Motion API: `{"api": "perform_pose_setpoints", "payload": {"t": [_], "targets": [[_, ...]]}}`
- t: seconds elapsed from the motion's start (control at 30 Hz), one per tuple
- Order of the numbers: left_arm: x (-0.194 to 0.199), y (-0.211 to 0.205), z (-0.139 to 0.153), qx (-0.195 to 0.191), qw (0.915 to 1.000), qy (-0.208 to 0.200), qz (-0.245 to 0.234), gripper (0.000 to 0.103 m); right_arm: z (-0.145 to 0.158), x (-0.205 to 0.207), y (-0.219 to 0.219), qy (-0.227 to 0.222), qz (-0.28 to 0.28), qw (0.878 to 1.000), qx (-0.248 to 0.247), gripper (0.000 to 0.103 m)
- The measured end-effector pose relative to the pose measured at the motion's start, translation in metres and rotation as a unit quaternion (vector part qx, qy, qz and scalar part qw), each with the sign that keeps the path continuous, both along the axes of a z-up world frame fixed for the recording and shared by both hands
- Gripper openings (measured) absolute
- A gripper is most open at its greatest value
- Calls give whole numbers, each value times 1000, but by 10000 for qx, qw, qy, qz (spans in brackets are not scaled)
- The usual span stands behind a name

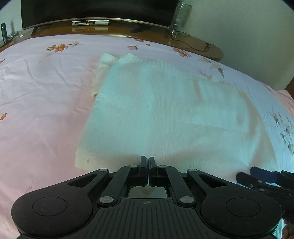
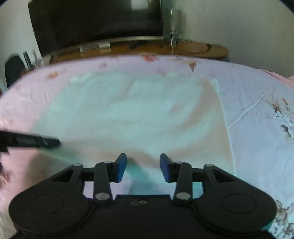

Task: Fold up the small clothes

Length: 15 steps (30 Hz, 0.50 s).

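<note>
A white ribbed knit garment point(image 1: 165, 110) lies spread flat on the pink floral bedsheet point(image 1: 40, 110). My left gripper point(image 1: 148, 160) is shut at the garment's near hem, and the hem appears pinched between its black fingers. My right gripper point(image 2: 143, 160) is open, its blue pads point(image 2: 121, 165) on either side of the garment's near edge point(image 2: 128, 119). The right gripper also shows at the left wrist view's lower right point(image 1: 257, 176). The left gripper shows at the right wrist view's left edge point(image 2: 53, 142). The right wrist view is blurred.
A wooden TV bench point(image 1: 202, 44) with a large dark television point(image 1: 91, 11), a set-top box point(image 1: 90, 23), a remote point(image 1: 140, 29) and a glass lamp point(image 1: 181, 16) stands beyond the bed. The sheet point(image 2: 257, 128) extends right of the garment.
</note>
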<state>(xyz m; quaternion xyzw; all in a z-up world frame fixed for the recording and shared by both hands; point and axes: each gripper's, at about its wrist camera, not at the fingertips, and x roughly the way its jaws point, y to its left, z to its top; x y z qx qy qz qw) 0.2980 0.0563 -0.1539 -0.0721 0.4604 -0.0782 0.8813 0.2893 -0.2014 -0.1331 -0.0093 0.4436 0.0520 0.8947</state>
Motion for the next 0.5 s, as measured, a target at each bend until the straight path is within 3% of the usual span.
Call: {"api": "perform_pose_setpoints", "payload": {"t": [0.27, 0.43, 0.5], "targets": [[-13, 21, 16, -43, 10000, 78, 31, 1, 38, -12, -14, -306, -60, 9987, 399, 43], [-11, 40, 39, -239, 9996, 11, 151, 1, 76, -6, -17, -522, 204, 9980, 300, 44], [-2, 44, 56, -285, 9995, -14, 145, 1, 102, 5, -16, -737, 396, 9965, 41, 45]]}}
